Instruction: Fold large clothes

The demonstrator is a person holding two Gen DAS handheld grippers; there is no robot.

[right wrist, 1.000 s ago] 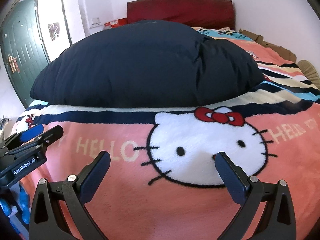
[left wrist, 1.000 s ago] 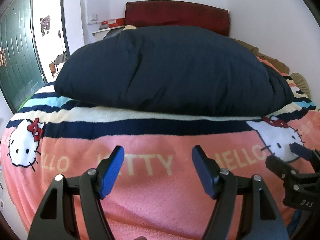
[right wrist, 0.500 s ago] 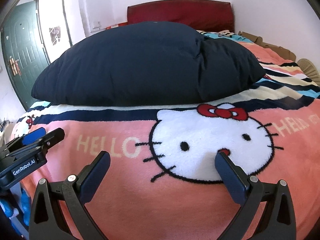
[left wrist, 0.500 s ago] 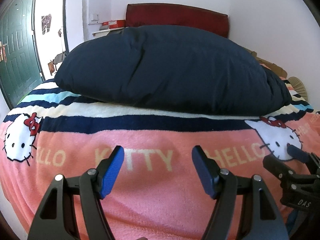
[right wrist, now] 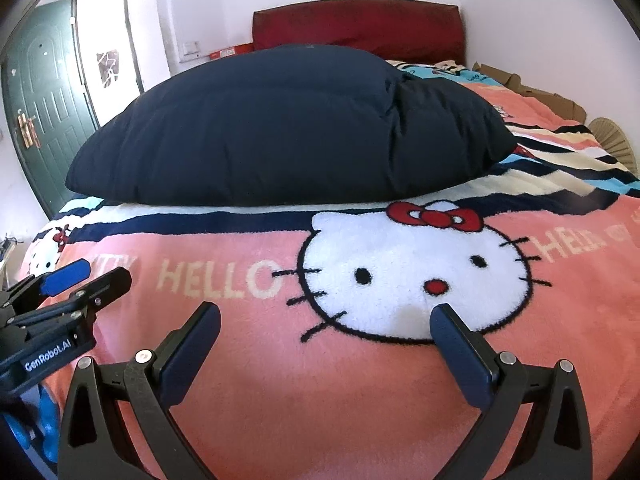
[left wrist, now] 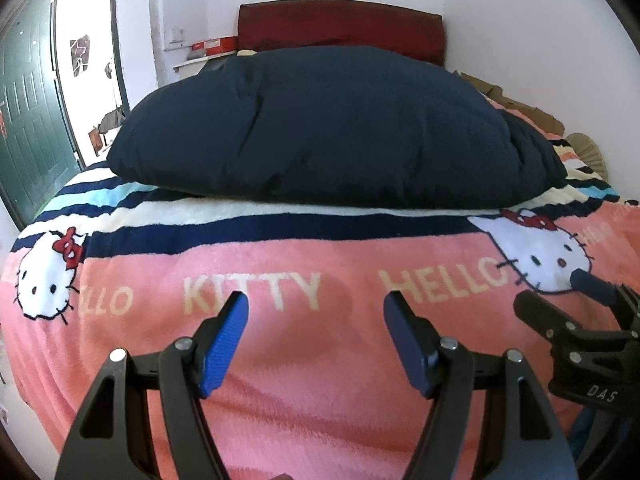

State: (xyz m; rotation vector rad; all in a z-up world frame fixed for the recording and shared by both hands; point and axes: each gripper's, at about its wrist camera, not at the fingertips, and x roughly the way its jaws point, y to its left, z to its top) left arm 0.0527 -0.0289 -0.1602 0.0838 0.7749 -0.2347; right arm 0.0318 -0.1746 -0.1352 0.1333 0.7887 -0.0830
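Hovering low over the near edge of the bed (left wrist: 320,420), you hold both tools side by side, fingers pointing toward the headboard (left wrist: 340,24). The left gripper (left wrist: 316,340) has its blue pads spread apart with nothing between them; the right gripper (right wrist: 324,352) is spread wider, likewise empty. The task's thing, a large navy padded garment (left wrist: 332,128), lies straight ahead of both sets of fingers, past the pink band and the navy and cream stripes of the fleece blanket (left wrist: 328,380), well apart from either tool. Its long axis runs across the bed, left edge to right edge, square to the line of your fingers. In the left wrist view its bulk sits centred ahead; in the right wrist view it sits ahead and somewhat to the left, so the left gripper seems slightly better lined up with the middle, and the right with the right-hand end, where a puckered seam (right wrist: 394,120) shows. Material: smooth, matte, puffy shell with soft quilt creases, domed like a cushion; likely springy and slippery under the pads. The blanket is deep-pile plush, likely to drag on cloth. Shape fits either a bundle already folded compact or a heap awaiting folding; the pictures do not settle which. Sleeves, collar and hem cannot be made out.
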